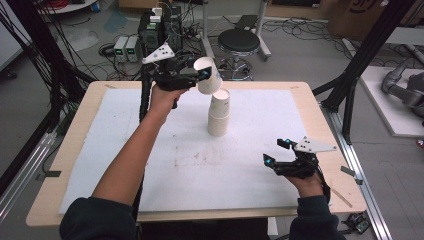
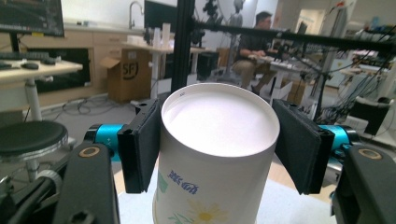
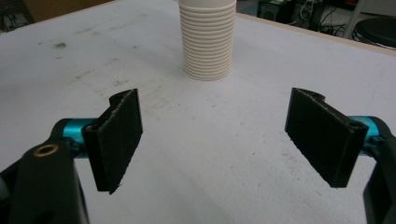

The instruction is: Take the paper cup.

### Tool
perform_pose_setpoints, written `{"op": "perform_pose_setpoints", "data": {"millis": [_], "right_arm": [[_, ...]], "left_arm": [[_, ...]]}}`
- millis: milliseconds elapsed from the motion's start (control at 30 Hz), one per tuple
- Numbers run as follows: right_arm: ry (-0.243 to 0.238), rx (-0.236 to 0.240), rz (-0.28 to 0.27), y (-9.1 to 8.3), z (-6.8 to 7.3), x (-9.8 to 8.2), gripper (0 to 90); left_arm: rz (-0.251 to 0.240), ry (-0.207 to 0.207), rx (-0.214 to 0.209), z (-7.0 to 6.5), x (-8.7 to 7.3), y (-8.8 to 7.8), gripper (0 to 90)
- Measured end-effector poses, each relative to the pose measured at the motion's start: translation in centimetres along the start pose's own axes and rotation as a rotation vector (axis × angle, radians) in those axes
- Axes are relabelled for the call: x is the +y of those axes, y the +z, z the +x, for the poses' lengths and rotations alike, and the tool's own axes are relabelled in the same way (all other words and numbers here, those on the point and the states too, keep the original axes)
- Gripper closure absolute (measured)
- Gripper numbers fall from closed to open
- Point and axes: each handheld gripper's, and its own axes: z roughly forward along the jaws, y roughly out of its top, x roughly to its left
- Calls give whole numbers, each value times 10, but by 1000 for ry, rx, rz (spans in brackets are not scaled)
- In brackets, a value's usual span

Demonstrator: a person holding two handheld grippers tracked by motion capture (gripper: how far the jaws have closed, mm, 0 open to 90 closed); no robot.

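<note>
Left gripper [image 1: 202, 75] is clamped on a single paper cup [image 1: 207, 74], pads [image 2: 140, 144] pressing both sides just under the rim. The cup is in the air, tilted, just above and beside the top of the cup stack [image 1: 219, 112], which stands mid-table on the white mat [image 1: 115, 165]. Looks like the unstacking step: one cup is off the top, carry is in hand. Next move calls for clearing the stack sideways without clipping it, then setting the cup down upright on bare mat. Right gripper [image 1: 280, 152] rests near the table's right edge, jaws wide apart, nothing between them.
</note>
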Motion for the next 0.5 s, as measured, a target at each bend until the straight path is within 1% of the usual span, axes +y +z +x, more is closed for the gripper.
{"op": "perform_pose_setpoints", "data": {"millis": [100, 133, 167, 200, 267, 333, 367, 400, 467, 500], "right_arm": [[-5, 8, -1, 2, 2, 0, 192], [-5, 8, -1, 2, 2, 0, 192], [-4, 12, 0, 3, 3, 0, 192], [1, 32, 0, 5, 4, 1, 192], [-8, 38, 2, 7, 6, 2, 192], [-16, 49, 8, 10, 9, 4, 192], [-14, 53, 7, 11, 9, 4, 192], [-18, 66, 16, 14, 11, 5, 192], [-32, 78, 21, 17, 13, 7, 192], [-34, 89, 22, 18, 15, 8, 192]], "left_arm": [[-6, 11, -14, -6, 2, -17, 358], [-6, 11, -14, -6, 2, -17, 358], [3, 16, -19, -8, 1, -23, 358], [9, 23, -22, -10, -1, -29, 359], [26, 29, -29, -14, -8, -44, 360], [40, 34, -30, -17, -13, -51, 360], [40, 34, -30, -17, -13, -51, 361], [56, 39, -32, -20, -18, -58, 360], [62, 39, -32, -22, -20, -61, 360], [71, 42, -34, -25, -24, -66, 360]]}}
